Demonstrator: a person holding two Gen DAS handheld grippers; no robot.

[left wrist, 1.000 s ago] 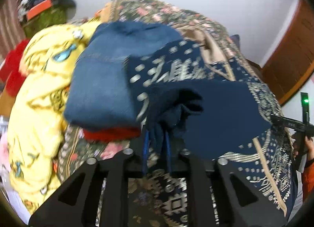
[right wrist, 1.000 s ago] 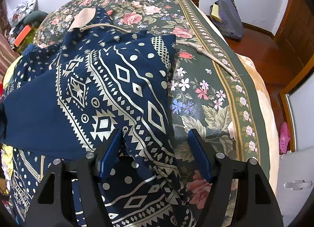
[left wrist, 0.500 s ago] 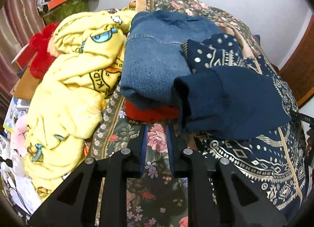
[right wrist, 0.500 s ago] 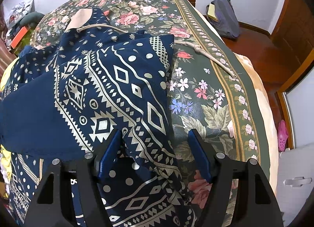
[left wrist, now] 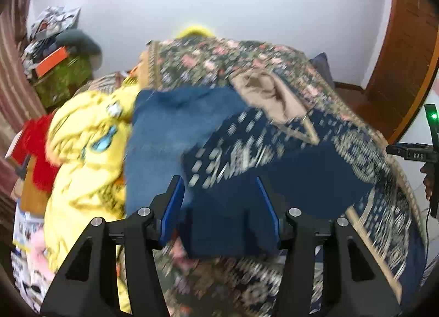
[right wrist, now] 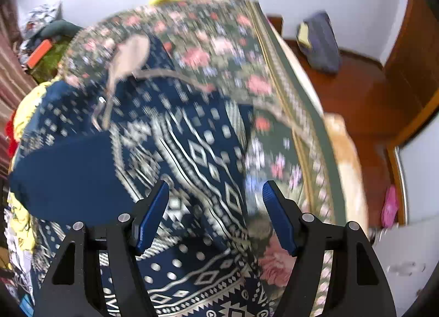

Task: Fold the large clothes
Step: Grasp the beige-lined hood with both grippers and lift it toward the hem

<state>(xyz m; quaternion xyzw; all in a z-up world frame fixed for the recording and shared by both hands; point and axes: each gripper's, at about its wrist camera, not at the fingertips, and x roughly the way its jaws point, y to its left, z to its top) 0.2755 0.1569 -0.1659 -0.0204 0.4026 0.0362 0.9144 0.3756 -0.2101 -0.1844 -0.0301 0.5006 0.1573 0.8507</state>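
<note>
Nearest in the left wrist view, the left gripper (left wrist: 219, 207) has its blue-padded fingers (left wrist: 171, 207) spread wide apart, holding nothing. Between and just past them lies the plain dark folded-over part of the large navy garment with a cream geometric print (left wrist: 274, 168); whether the pads touch the cloth cannot be told, since the whole frame is smeared by motion blur. The garment's lower edge is cut off behind the gripper's black frame.

In the right wrist view, the right gripper (right wrist: 216, 212) likewise has its fingers (right wrist: 153, 215) parted, with nothing clamped. The patterned garment (right wrist: 197, 157) spreads under and beyond them, and its near portion runs out of frame below.

The garment lies on the bed with a dark green floral cover (right wrist: 219, 42), which shows bare to the right of it. A tan lining or collar (left wrist: 266, 94) sits at the garment's far end; its exact shape is hard to make out.

Left of the garment rests a folded blue denim piece (left wrist: 164, 130), partly overlapped by the navy cloth. Beside that is a crumpled yellow printed blanket (left wrist: 85, 146), then something red and fuzzy (left wrist: 38, 152), half hidden.

Farther off, a cluttered pile with an orange box (left wrist: 52, 61) stands by the white wall (left wrist: 274, 9), and a grey-blue bag (right wrist: 318, 42) lies on the wooden floor.
</note>
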